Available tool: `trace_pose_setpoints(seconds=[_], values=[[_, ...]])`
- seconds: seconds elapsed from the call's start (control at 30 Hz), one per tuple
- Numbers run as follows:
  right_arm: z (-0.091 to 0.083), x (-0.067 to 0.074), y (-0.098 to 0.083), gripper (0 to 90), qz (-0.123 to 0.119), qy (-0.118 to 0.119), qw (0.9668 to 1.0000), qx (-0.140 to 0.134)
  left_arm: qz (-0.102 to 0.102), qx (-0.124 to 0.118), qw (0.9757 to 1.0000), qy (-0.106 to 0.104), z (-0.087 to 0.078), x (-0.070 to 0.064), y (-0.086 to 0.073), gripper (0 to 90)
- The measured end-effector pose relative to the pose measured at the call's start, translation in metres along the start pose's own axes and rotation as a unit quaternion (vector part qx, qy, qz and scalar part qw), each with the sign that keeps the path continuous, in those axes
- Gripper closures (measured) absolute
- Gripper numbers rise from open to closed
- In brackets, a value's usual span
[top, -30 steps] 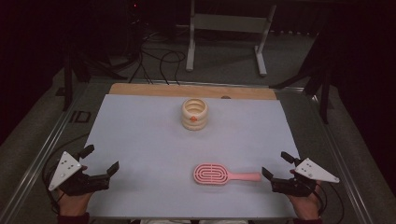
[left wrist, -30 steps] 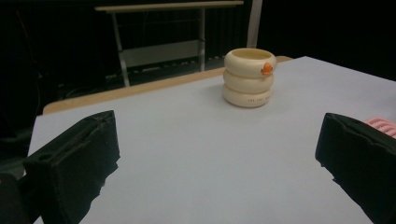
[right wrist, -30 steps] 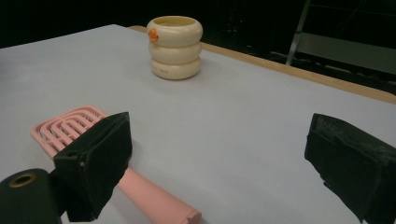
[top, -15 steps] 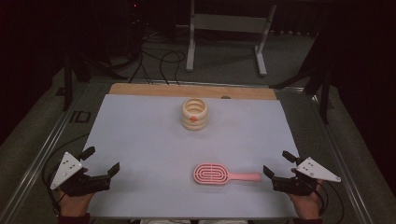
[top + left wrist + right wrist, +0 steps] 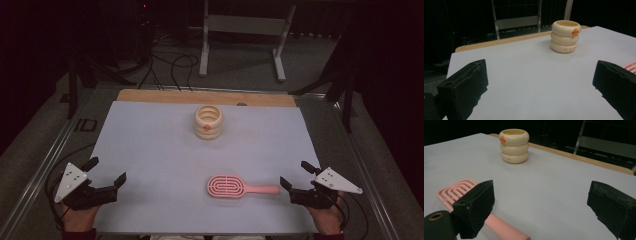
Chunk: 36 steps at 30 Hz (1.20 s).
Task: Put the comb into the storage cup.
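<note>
So the pink hairbrush (image 5: 232, 186) lay flat on the white table sheet (image 5: 160, 145), well in front of the cream ringed cup (image 5: 208, 121), handle toward the right gripper (image 5: 299, 179). That gripper sat just past the handle tip, jaws wide apart, holding nothing. Left gripper (image 5: 106, 173) rested well left of the brush, jaws spread too, empty.

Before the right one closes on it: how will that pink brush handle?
The pink brush looks like rigid plastic with open slots, so probably stiff and light. It lies flat, so it is unlikely to roll. Its smooth round handle might slip or pivot in the right hand-held gripper.
</note>
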State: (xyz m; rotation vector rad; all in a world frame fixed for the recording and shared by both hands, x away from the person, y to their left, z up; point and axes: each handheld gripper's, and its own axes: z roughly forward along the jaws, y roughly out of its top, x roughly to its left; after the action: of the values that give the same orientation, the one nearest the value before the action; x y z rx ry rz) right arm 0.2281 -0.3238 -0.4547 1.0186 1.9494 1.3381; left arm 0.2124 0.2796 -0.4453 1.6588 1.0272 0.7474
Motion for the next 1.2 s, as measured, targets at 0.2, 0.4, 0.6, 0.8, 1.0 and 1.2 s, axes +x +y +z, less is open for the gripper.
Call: trace_pose_setpoints(seconds=[0.2,0.4,0.6,0.8,1.0,1.2], values=[[0.004,0.002,0.005,7.6,-0.004,0.008,0.9998,0.016,0.005,0.003,1.0,0.003,0.0,-0.001,0.001,0.4],[0.004,0.0,0.012,7.6,-0.003,0.011,0.9997,0.022,0.006,0.005,1.0,0.005,0.001,-0.001,0.0,0.5],[0.006,-0.001,0.018,7.5,-0.01,0.016,0.9994,0.03,0.01,0.007,0.9999,0.003,0.002,-0.003,0.0,0.4],[0.011,-0.002,0.024,7.5,-0.001,0.032,0.999,0.032,0.01,0.006,0.9999,0.002,0.002,-0.004,0.001,0.4],[0.016,0.0,0.032,7.6,-0.02,0.042,0.9978,0.046,0.012,0.005,0.9999,0.002,0.001,-0.004,0.002,0.4],[0.021,0.002,0.042,7.6,-0.037,0.054,0.9964,0.055,0.011,0.006,0.9999,0.001,0.001,-0.005,0.002,0.4]])
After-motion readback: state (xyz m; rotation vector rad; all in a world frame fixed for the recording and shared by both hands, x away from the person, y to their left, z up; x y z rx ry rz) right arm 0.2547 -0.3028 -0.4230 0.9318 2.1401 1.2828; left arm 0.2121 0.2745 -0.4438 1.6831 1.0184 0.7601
